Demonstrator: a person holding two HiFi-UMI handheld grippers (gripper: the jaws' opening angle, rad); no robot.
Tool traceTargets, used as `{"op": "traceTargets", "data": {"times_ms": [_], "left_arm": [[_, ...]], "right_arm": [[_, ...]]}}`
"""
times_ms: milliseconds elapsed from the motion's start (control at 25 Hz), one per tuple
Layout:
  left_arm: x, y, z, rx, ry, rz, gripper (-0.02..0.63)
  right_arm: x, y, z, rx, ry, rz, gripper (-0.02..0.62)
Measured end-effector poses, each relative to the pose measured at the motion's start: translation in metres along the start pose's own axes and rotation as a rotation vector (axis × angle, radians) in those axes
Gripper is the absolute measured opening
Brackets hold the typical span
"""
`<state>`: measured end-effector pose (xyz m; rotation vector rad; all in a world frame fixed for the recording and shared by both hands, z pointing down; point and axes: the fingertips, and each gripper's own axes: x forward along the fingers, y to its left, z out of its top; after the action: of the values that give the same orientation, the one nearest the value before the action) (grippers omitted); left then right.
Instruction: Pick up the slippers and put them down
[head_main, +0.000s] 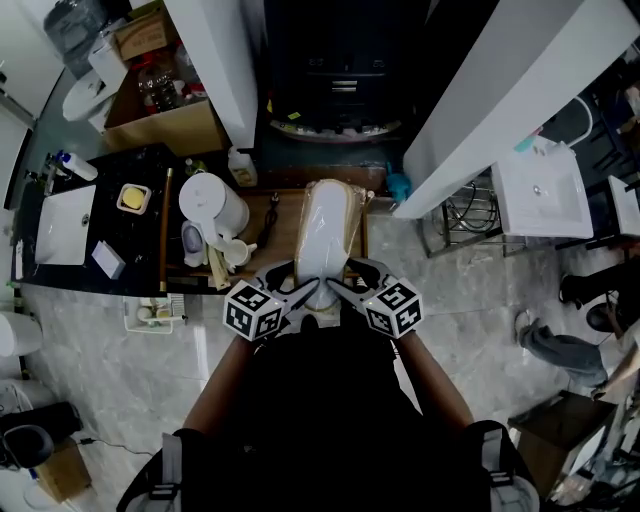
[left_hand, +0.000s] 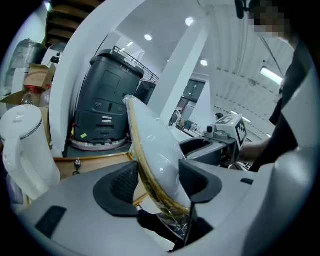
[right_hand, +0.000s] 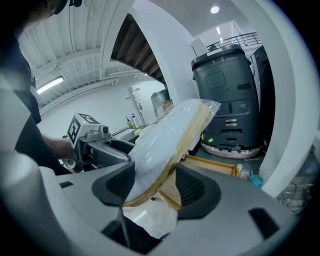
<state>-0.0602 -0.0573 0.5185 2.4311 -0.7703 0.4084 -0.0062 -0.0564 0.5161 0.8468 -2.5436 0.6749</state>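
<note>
- The left gripper (left_hand: 157, 181) was closed on the near end of the slippers (left_hand: 155, 145) — a white pair wrapped in clear plastic
- The right gripper (right_hand: 152, 189) clamped the same end from the other side
- The slippers pointed away from the person, over a wooden tray (head_main: 282, 228) — a white kettle (head_main: 212, 205) stood just beside

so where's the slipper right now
Head view centre: the slipper is clamped at its near end by the left gripper and right gripper, right of the white kettle.
</note>
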Motion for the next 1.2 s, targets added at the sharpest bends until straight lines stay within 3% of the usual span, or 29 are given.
{"op": "traceTargets", "data": {"times_ms": [520, 1200], "left_arm": [[-0.015, -0.006, 0.003, 0.007, -0.023, 0.016, 0.258], [-0.012, 0.000, -0.002, -0.012, -0.017, 0.007, 0.258]], "right_arm": [[-0.005, 0.015, 0.012, 0.010, -0.082, -0.018, 0.259], [0.001, 0.012, 0.007, 0.030, -0.055, -0.027, 0.259]]}}
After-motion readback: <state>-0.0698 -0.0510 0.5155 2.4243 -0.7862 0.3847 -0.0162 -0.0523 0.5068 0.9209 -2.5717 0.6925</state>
